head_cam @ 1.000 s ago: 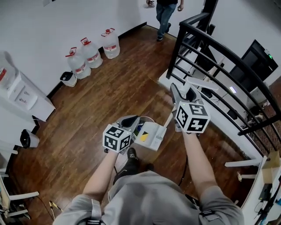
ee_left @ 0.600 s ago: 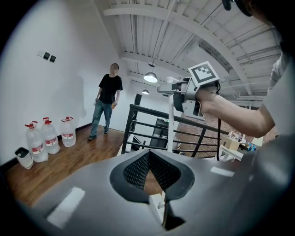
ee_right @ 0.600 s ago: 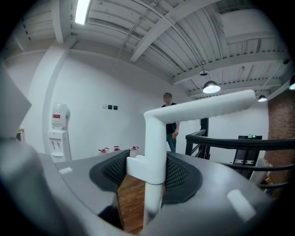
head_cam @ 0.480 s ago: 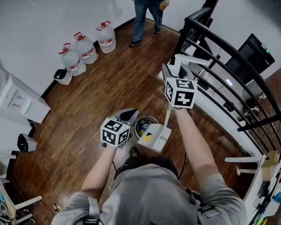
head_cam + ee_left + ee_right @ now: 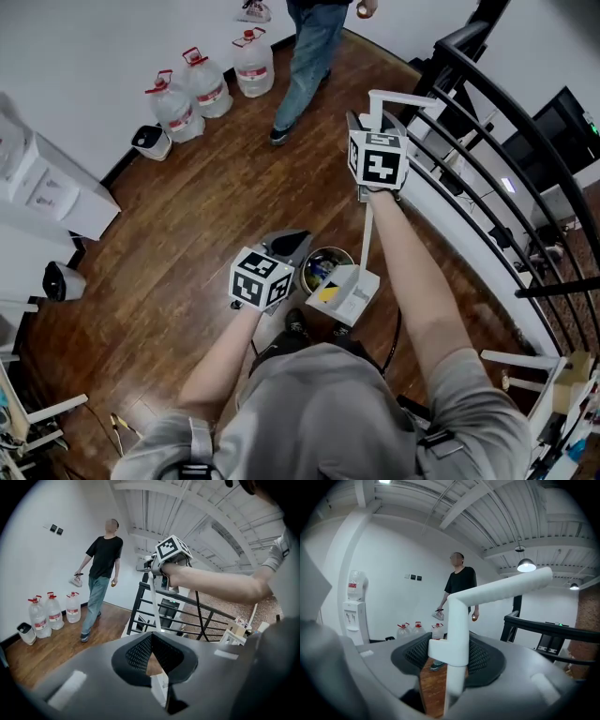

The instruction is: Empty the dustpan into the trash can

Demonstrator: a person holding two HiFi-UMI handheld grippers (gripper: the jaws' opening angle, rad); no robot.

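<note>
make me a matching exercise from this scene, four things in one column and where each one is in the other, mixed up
Things
1. dustpan handle
2. water jugs
3. trash can
4. person in jeans

Places
a. lined up against the white wall
b. on the floor right by the dustpan's pan
c. clamped in the right claw
d. on the wood floor between the jugs and the black railing

Pairs: 1-c, 2-a, 3-b, 4-d
</note>
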